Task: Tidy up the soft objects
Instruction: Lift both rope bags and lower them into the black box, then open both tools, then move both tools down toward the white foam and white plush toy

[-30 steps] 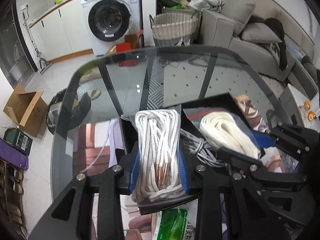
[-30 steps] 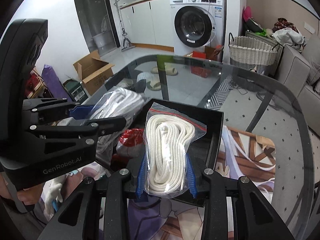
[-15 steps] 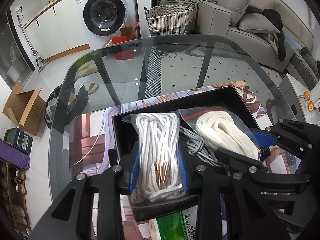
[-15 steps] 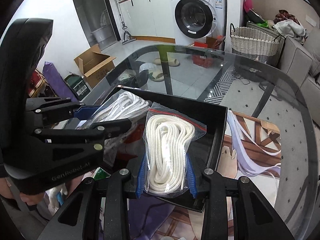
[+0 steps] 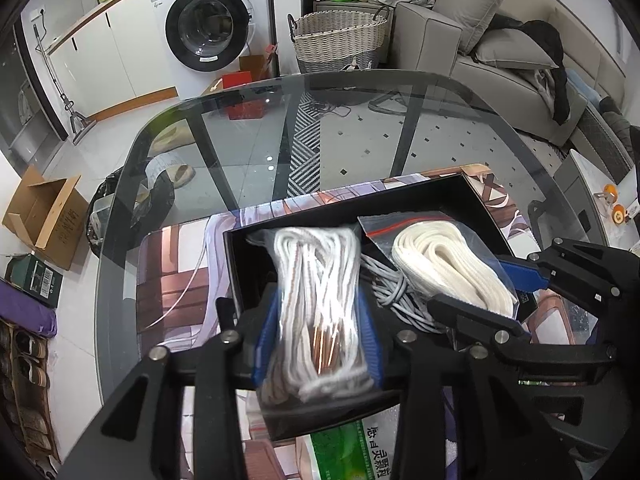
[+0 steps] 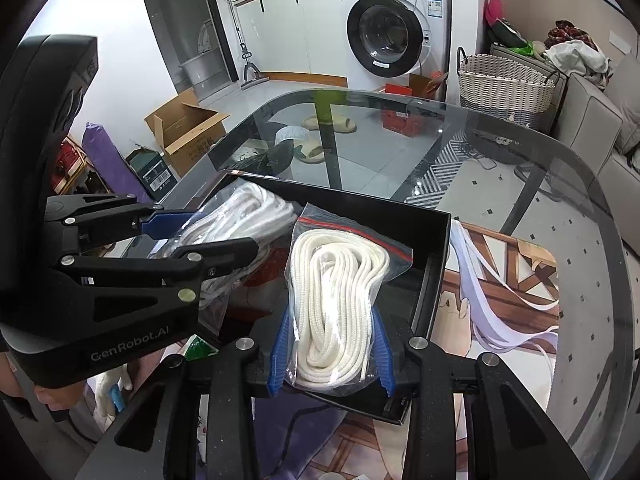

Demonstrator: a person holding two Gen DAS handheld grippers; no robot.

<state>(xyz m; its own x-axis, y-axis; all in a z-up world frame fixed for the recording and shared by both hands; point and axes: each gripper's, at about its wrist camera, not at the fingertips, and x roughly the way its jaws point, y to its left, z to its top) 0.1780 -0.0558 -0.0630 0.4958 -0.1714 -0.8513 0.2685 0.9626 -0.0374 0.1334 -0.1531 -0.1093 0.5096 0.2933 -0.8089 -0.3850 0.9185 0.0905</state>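
Note:
My left gripper (image 5: 318, 338) is shut on a clear bag of white cord with copper tips (image 5: 320, 300), held over the left half of a black tray (image 5: 472, 196). My right gripper (image 6: 332, 354) is shut on a zip bag of cream rope (image 6: 340, 292), over the tray's (image 6: 436, 264) right half. Each gripper shows in the other's view: the right gripper (image 5: 516, 292) beside the cream rope bag (image 5: 448, 268), the left gripper (image 6: 192, 236) on the cord bag (image 6: 244, 220). A grey cable coil (image 5: 394, 292) lies in the tray between the bags.
The tray sits on a printed mat (image 5: 176, 264) on a round glass table (image 5: 360, 120). A green packet (image 5: 360, 448) lies at the tray's near edge. Something red (image 6: 272, 268) lies in the tray. Washing machine (image 5: 212, 28), wicker basket (image 5: 340, 40) and sofa (image 5: 500, 52) stand beyond.
Both grippers have drawn back slightly and lowered with their bags over the tray; more of the mat and tray rim shows. Both stay shut.

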